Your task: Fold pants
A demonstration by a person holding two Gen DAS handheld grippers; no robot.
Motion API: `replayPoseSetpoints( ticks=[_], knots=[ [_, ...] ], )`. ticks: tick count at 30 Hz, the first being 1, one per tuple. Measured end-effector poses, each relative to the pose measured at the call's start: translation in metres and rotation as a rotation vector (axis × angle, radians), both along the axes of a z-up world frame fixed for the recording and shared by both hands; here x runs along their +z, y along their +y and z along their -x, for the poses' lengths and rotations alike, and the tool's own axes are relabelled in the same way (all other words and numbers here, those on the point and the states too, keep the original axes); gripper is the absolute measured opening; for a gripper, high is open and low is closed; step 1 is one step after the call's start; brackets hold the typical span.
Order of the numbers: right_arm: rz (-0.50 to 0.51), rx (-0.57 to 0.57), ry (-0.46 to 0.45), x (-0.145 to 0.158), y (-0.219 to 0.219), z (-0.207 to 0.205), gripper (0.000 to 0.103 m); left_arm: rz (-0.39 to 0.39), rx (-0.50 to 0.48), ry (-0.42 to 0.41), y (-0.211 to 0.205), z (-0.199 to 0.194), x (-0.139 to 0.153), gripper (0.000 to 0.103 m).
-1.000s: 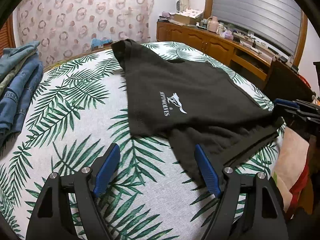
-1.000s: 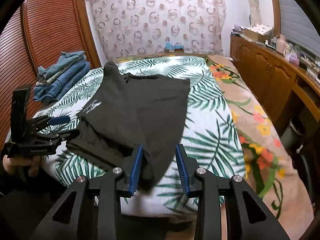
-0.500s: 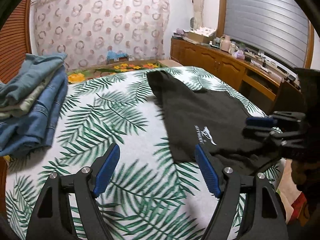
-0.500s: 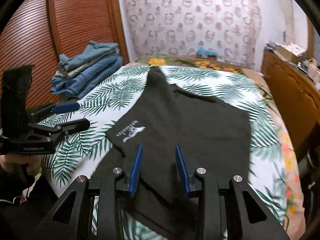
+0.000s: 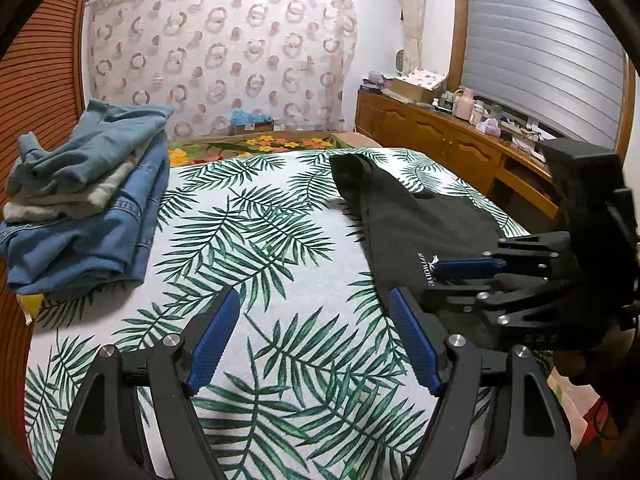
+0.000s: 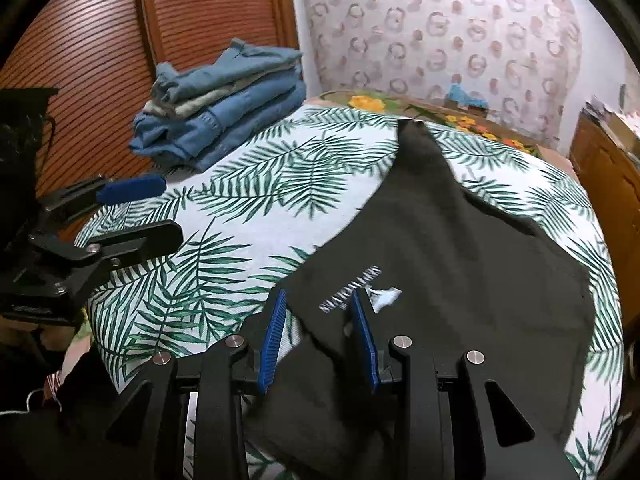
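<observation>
On the bed (image 5: 280, 240), black pants (image 6: 460, 272) under parted right tongs (image 6: 320, 332); left tongs (image 5: 312, 340) agape, empty.

A bedroom with a leaf-print bed, stacked denim and a cluttered sideboard.

The bed (image 5: 260, 248) wears a white cover printed with green palm fronds. A pile of folded blue jeans (image 5: 88, 200) sits at its far left corner, beside a slatted wooden wardrobe door (image 6: 208, 12). A sheer curtain with ring patterns (image 5: 224, 56) hangs behind. A wooden sideboard (image 5: 436, 140) along the right wall carries boxes and bottles, under a grey roller shutter (image 5: 536, 52).
</observation>
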State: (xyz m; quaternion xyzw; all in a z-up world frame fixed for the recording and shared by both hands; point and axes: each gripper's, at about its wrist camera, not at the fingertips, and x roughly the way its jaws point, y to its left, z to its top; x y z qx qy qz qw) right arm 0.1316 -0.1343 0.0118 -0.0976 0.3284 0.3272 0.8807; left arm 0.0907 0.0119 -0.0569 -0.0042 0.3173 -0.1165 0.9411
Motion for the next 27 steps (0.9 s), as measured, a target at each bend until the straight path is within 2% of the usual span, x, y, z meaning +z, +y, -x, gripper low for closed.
replayPoseSetpoints(
  ticks=[8, 16, 17, 18, 19, 21, 23, 27],
  knots=[
    [0.039, 0.035, -0.002, 0.001, 0.023, -0.008, 0.027, 0.009, 0.005, -0.018, 0.003, 0.006, 0.004, 0.078],
    [0.085, 0.061, 0.016, -0.012, 0.038, -0.018, 0.025, 0.008, 0.007, -0.007, 0.004, 0.006, 0.000, 0.078],
    [0.090, 0.060, 0.015, -0.012, 0.038, -0.018, 0.020, 0.009, 0.007, -0.005, 0.004, 0.006, 0.000, 0.078],
    [0.102, 0.052, 0.010, -0.012, 0.039, -0.018, 0.011, 0.009, 0.006, -0.003, 0.003, 0.005, -0.001, 0.078],
    [0.109, 0.048, 0.010, -0.012, 0.038, -0.017, 0.008, 0.010, 0.006, 0.000, 0.003, 0.005, -0.002, 0.078],
    [0.096, 0.052, 0.030, -0.011, 0.036, -0.019, 0.002, 0.011, 0.003, 0.003, 0.002, 0.003, -0.003, 0.078],
    [0.096, 0.033, 0.007, -0.007, 0.032, -0.018, 0.002, 0.012, -0.001, 0.005, 0.000, 0.002, -0.004, 0.078],
    [0.010, 0.006, -0.027, 0.012, 0.009, -0.018, 0.002, 0.009, -0.021, 0.016, -0.008, -0.002, -0.007, 0.078]
  ],
)
